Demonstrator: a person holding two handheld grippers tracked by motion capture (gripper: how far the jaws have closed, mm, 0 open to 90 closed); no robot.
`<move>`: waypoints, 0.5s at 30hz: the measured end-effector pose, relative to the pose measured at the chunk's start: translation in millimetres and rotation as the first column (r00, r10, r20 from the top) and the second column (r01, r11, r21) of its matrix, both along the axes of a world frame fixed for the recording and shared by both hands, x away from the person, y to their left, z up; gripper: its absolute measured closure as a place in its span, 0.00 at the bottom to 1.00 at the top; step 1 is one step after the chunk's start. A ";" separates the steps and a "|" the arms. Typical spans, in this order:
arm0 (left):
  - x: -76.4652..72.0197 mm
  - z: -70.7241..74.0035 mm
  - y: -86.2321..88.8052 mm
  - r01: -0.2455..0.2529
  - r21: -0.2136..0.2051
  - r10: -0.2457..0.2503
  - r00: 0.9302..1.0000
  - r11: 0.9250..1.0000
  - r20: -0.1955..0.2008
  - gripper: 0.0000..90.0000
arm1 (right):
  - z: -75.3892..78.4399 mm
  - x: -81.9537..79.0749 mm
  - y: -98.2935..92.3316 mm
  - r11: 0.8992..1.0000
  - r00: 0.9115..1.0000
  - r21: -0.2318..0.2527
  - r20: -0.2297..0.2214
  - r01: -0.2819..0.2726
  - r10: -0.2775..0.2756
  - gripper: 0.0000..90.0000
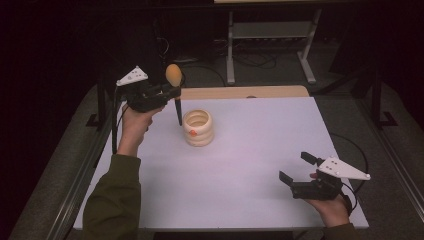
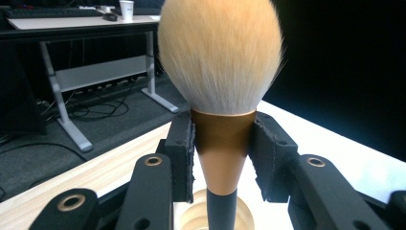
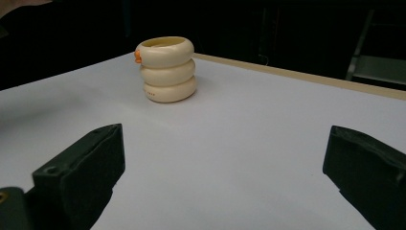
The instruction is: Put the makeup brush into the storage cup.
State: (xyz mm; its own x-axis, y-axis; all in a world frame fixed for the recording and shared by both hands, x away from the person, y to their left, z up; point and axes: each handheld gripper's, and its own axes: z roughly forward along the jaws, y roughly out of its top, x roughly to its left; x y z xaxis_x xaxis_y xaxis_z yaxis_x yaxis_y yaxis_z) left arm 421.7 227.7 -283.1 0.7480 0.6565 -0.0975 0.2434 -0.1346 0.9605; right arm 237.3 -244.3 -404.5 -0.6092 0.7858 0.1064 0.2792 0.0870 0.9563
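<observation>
My left gripper (image 1: 172, 91) is shut on a makeup brush (image 1: 174, 80), held upright above the table's far left part. In the left gripper view the pads clamp the copper ferrule (image 2: 223, 143), with the pale bristle head (image 2: 220, 52) above and the dark handle (image 2: 221, 211) pointing down. The handle's tip hangs just left of a cream ribbed holder (image 1: 198, 128), whose open mouth (image 2: 213, 215) lies below. My right gripper (image 1: 299, 167) rests open near the table's front right, nothing between its jaws. The holder (image 3: 167, 69), with a small orange mark, stands far ahead of it.
The white table top (image 1: 250, 165) has a wooden strip (image 1: 245, 92) along its far edge. Behind it a desk frame (image 1: 270, 45) and cables lie on the dark floor. A second desk (image 2: 81, 28) with a cup shows in the left gripper view.
</observation>
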 end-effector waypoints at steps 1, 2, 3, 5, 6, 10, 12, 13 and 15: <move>0.3 0.0 -0.9 -0.002 0.004 0.002 1.000 1.000 -0.002 0.71 | -0.1 0.1 -0.2 1.000 1.000 -0.002 0.002 0.000 0.000 0.00; 0.6 -0.2 -2.0 -0.003 0.005 0.003 1.000 1.000 0.001 0.70 | -0.1 0.1 -0.3 1.000 1.000 -0.002 0.003 0.000 0.000 0.00; 0.7 -0.2 -2.9 -0.001 0.007 0.001 1.000 1.000 0.000 0.70 | -0.1 0.0 -0.3 1.000 1.000 -0.002 0.002 0.000 0.000 0.00; 1.1 -0.3 -5.2 0.000 0.005 0.000 1.000 1.000 0.003 0.71 | 0.0 0.0 -0.5 1.000 1.000 -0.002 0.003 0.000 0.000 0.00; 1.3 -0.3 -6.1 0.003 0.006 -0.003 1.000 1.000 0.003 0.70 | 0.0 0.0 -0.5 1.000 1.000 -0.002 0.003 0.000 0.000 0.00; 2.9 0.1 -10.1 0.007 0.009 -0.007 1.000 1.000 0.008 0.71 | 0.2 -0.2 -0.8 1.000 1.000 -0.001 0.004 -0.001 0.001 0.00; 3.8 0.1 -12.2 0.008 0.007 -0.008 1.000 1.000 0.007 0.70 | 0.3 -0.3 -1.1 1.000 1.000 -0.001 0.007 -0.001 0.001 0.00; 4.1 -0.1 -13.6 0.007 0.004 -0.007 1.000 1.000 0.007 0.70 | 0.3 -0.3 -1.1 1.000 1.000 0.001 0.006 -0.001 0.001 0.00; 4.9 -0.5 -15.4 0.009 0.006 -0.009 1.000 1.000 0.007 0.70 | 0.3 -0.4 -1.5 1.000 1.000 0.001 0.006 0.001 -0.001 0.00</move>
State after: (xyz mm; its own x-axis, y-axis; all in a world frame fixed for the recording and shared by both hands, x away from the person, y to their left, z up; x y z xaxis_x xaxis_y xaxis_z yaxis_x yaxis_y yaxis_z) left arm 426.6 212.3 -283.6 0.7548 0.6500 -0.0880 0.2352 -0.1429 0.9614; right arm 236.9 -245.9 -404.2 -0.6092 0.7863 0.1033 0.2732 0.0858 0.9581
